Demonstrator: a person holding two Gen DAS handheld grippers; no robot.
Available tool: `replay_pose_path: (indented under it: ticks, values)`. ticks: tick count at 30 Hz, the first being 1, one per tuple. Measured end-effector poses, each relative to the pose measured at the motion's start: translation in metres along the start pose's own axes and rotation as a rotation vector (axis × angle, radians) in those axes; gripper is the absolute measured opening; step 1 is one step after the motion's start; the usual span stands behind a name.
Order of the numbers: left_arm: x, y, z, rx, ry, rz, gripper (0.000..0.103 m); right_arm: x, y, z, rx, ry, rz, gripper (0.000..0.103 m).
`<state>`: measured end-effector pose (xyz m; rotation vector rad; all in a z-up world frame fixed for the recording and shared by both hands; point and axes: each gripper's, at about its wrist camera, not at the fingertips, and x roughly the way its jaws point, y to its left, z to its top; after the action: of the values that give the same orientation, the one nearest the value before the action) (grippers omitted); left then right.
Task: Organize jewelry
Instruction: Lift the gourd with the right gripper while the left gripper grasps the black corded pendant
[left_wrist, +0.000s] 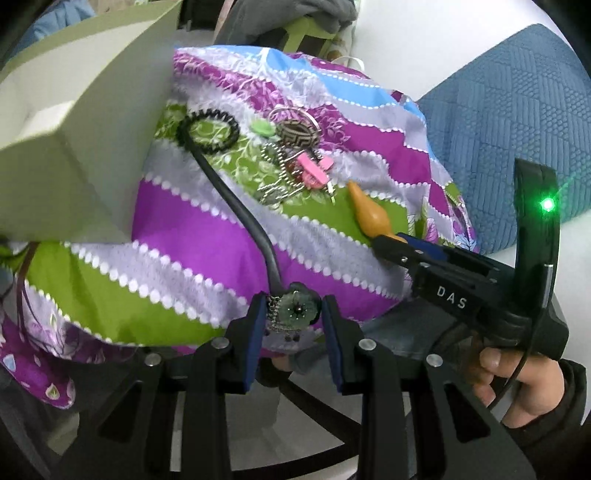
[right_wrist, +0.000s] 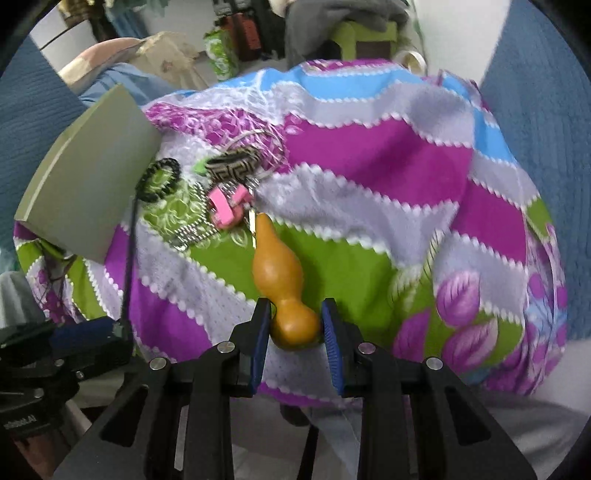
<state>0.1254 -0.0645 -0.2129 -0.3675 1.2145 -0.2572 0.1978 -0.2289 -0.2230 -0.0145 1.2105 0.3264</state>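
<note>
My left gripper (left_wrist: 293, 312) is shut on a green flower pendant (left_wrist: 297, 303) whose black cord (left_wrist: 236, 206) runs up over the patterned pillow (left_wrist: 184, 229). My right gripper (right_wrist: 293, 325) is shut on the round base of an orange gourd charm (right_wrist: 282, 284); the charm also shows in the left wrist view (left_wrist: 369, 214). A pile of jewelry lies further up the pillow: a black spiral hair tie (left_wrist: 212, 131), a patterned oval buckle (left_wrist: 297, 134), a silver bead chain (left_wrist: 275, 166) and pink clips (left_wrist: 314, 170). An open grey-green box (left_wrist: 62, 122) stands at the left.
The pillow (right_wrist: 369, 155) is striped purple, green, grey and blue. A blue quilted cushion (left_wrist: 517, 110) lies at the right. Clothes and a green chair (right_wrist: 354, 33) are behind. The box lid (right_wrist: 88, 184) leans over the pillow's left side.
</note>
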Motion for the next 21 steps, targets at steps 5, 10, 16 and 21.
replay_pose_path:
  ticks: [5,10,16,21]
  values:
    - [-0.011,0.007,-0.003,-0.017,0.006,-0.007,0.032,0.008,-0.002,-0.002,0.027,0.032,0.067,0.037]
    - [-0.039,0.008,-0.008,-0.023,-0.041,-0.014,0.064,0.002,0.003,0.002,0.013,-0.014,0.119,0.039]
    - [-0.065,0.012,0.008,-0.061,-0.142,-0.075,0.06,-0.002,0.012,0.012,-0.052,-0.094,0.129,0.038]
    - [-0.044,0.027,0.025,-0.156,-0.116,-0.072,0.045,0.006,0.019,0.024,-0.094,-0.103,0.112,0.031]
